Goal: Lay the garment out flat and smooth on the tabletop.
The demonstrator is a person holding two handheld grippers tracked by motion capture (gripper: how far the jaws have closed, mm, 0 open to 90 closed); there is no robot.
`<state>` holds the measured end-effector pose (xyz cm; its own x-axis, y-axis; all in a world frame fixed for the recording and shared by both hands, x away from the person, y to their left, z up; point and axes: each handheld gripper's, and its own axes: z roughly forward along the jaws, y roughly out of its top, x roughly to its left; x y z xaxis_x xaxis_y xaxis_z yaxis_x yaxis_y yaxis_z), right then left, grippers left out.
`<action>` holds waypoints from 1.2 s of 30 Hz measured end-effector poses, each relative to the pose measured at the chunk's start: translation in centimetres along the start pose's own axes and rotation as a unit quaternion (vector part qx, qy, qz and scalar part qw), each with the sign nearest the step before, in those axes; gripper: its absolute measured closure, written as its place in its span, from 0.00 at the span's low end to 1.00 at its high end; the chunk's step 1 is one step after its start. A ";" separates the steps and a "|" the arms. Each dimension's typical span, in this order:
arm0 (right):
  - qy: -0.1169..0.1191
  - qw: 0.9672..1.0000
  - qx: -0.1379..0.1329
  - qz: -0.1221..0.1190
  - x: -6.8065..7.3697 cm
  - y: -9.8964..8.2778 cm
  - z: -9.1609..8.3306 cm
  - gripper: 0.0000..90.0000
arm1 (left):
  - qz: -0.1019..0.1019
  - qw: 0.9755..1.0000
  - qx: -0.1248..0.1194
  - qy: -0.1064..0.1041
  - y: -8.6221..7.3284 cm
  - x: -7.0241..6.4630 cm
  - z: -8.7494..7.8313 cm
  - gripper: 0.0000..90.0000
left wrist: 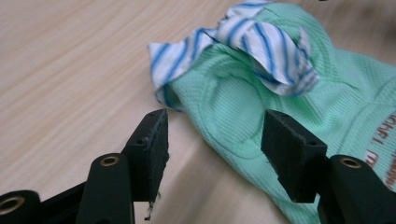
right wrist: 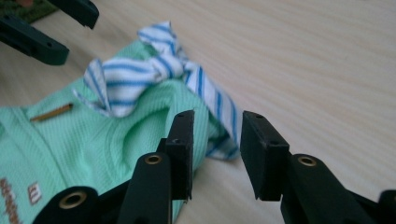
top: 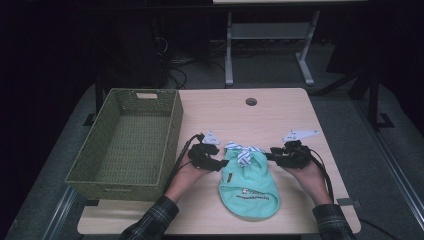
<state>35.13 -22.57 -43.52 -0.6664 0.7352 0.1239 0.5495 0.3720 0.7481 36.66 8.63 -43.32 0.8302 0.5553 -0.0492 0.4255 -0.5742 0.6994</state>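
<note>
A mint-green knit garment (top: 249, 187) with a blue-and-white striped trim (top: 244, 152) lies flat on the wooden table (top: 280, 110). My left gripper (top: 220, 164) is at the garment's upper left edge. In the left gripper view its jaws (left wrist: 215, 122) stand open, and the green cloth (left wrist: 336, 93) lies just beyond them, touching neither pad. My right gripper (top: 270, 156) is at the upper right edge. Its jaws (right wrist: 217, 116) are open too, with a striped end (right wrist: 219, 112) lying past the gap, free of the pads.
A woven green basket (top: 172, 135) stands on the table's left side, close to my left hand. A round cable hole (top: 251, 101) sits near the table's far edge. Another table's legs (top: 229, 50) stand on the floor behind.
</note>
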 end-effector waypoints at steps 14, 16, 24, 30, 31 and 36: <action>0.009 1.000 0.015 0.005 -1.1 1.9 3.0 0.64 | -0.033 0.999 -0.020 0.017 2.3 2.9 1.8 0.45; 0.011 1.000 0.025 0.012 -1.3 1.6 3.6 0.63 | -0.035 0.999 -0.016 0.020 2.3 3.2 2.4 0.45; 0.003 0.998 0.063 -0.003 -1.3 0.9 5.5 0.67 | -0.038 0.999 -0.003 0.018 2.4 4.1 4.0 0.45; -0.003 0.998 0.065 -0.009 -1.2 0.8 5.4 0.78 | -0.035 0.999 0.009 -0.003 2.3 4.2 5.0 0.47; -0.002 0.998 0.066 -0.009 -1.3 0.8 5.4 0.80 | -0.031 0.999 0.013 -0.005 2.2 4.2 5.1 0.49; 0.003 0.998 0.066 -0.010 -1.4 0.8 5.4 0.87 | -0.013 0.999 0.027 -0.018 2.0 4.0 5.7 0.65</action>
<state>39.22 -20.25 -46.62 -0.6806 0.7239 0.1131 0.5967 0.4580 0.6589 42.92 6.31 -46.18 0.8311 0.5482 -0.0935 0.4645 -0.5918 0.6588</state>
